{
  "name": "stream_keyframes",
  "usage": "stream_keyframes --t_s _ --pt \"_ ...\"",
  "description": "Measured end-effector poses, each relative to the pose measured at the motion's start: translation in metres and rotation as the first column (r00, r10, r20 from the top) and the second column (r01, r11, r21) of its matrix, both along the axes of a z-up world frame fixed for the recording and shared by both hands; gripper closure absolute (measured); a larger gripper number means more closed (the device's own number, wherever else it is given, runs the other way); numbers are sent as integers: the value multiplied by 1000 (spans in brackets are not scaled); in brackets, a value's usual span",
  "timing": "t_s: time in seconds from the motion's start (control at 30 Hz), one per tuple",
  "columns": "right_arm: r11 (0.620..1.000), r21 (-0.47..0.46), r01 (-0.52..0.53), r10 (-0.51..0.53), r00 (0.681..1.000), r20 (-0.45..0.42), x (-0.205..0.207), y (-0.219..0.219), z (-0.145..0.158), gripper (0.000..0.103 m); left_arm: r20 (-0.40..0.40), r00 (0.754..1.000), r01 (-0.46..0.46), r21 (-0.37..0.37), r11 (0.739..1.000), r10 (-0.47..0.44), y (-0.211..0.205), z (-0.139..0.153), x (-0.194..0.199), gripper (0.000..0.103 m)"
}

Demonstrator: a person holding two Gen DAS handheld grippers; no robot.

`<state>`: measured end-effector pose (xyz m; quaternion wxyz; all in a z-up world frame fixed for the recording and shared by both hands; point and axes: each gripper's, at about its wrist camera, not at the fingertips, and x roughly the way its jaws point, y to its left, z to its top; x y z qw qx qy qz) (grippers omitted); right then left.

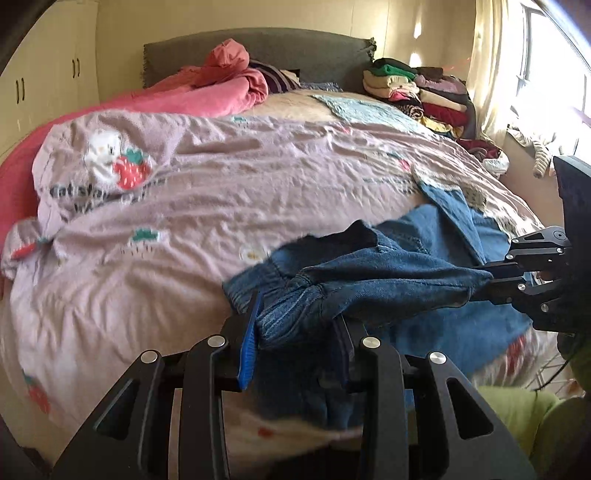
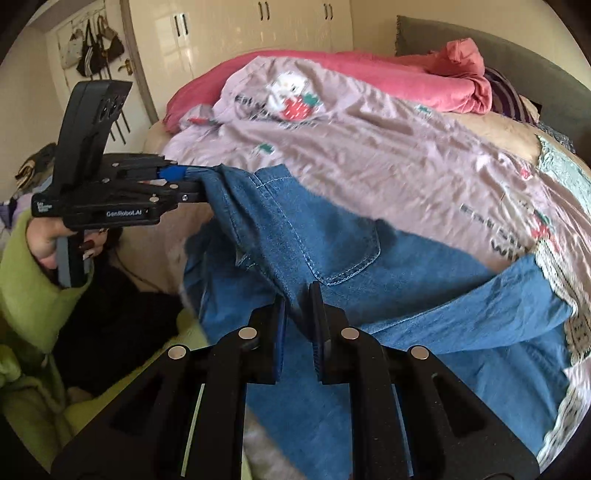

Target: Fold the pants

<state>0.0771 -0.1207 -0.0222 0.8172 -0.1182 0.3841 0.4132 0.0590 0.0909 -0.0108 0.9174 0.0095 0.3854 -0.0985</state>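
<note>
Blue denim pants [image 1: 388, 273] lie at the near edge of the bed, waistband lifted between both grippers. My left gripper [image 1: 295, 325] is shut on one end of the waistband; it also shows in the right wrist view [image 2: 192, 184], clamped on the denim. My right gripper [image 2: 298, 314] is shut on the other part of the waist, just below a back pocket [image 2: 347, 251]; it shows in the left wrist view [image 1: 484, 284] at the right. The pant legs [image 2: 480, 317] trail right across the bed.
The bed carries a wrinkled mauve strawberry-print cover [image 1: 221, 192] and a pink blanket [image 1: 221, 85] by the grey headboard. Folded clothes [image 1: 424, 96] are stacked at the far right by the window. Cabinets [image 2: 258, 22] stand behind; a green sleeve [image 2: 26, 273] is at left.
</note>
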Motion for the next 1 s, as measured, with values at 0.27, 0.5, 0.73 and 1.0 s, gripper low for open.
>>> stream_keyframes --t_s 0.27,0.5,0.73,1.0 --pt "999 -25 -30 29 999 -36 -22 7 -18 96 -52 999 -17 -8 1000 16 4 -18 -17 71" --pt "998 -45 -49 47 998 -52 -30 12 -26 96 -63 997 -35 7 999 35 4 -23 -21 68" --pt "997 -36 -70 67 995 -74 -33 17 -32 93 -45 996 -71 22 997 72 11 -21 -25 65" --pt "995 -52 -88 82 990 -116 -31 20 -39 93 -125 989 -91 -70 993 82 30 -30 -41 59"
